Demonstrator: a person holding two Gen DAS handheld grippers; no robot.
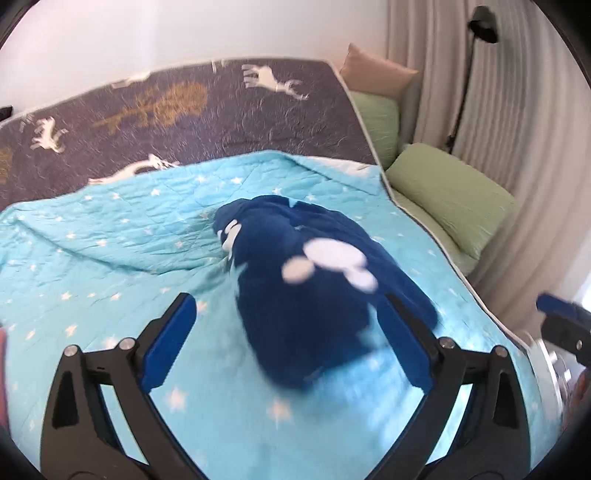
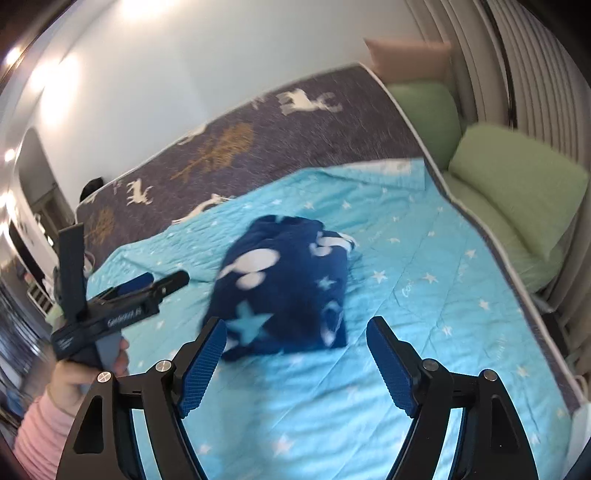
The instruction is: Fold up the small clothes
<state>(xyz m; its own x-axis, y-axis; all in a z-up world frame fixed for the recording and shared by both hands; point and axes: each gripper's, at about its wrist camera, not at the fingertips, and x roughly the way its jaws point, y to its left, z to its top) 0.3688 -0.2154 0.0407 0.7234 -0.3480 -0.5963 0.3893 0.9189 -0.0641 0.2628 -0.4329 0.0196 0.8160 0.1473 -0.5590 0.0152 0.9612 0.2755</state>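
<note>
A navy blue garment [image 1: 314, 295] with white shapes and stars lies as a folded bundle on the light blue star quilt [image 1: 92, 258]. My left gripper [image 1: 288, 299] hovers just in front of it. Its jaws stand wide open and its pads press on nothing. In the right wrist view the same garment [image 2: 284, 284] lies ahead of my right gripper [image 2: 297, 325], which is also open and empty. My left gripper [image 2: 166, 280] shows at the left of that view, held by a hand [image 2: 74, 384] in a pink sleeve. A blue fingertip [image 1: 554, 304] of the right gripper shows at the left wrist view's right edge.
Beyond the quilt lies a grey blanket [image 1: 221, 110] with white deer and golden trees. Green pillows [image 1: 450, 195] and a beige one [image 1: 373, 70] sit along the bed's right side by a pale curtain [image 1: 517, 110]. A black stand [image 1: 480, 29] rises there.
</note>
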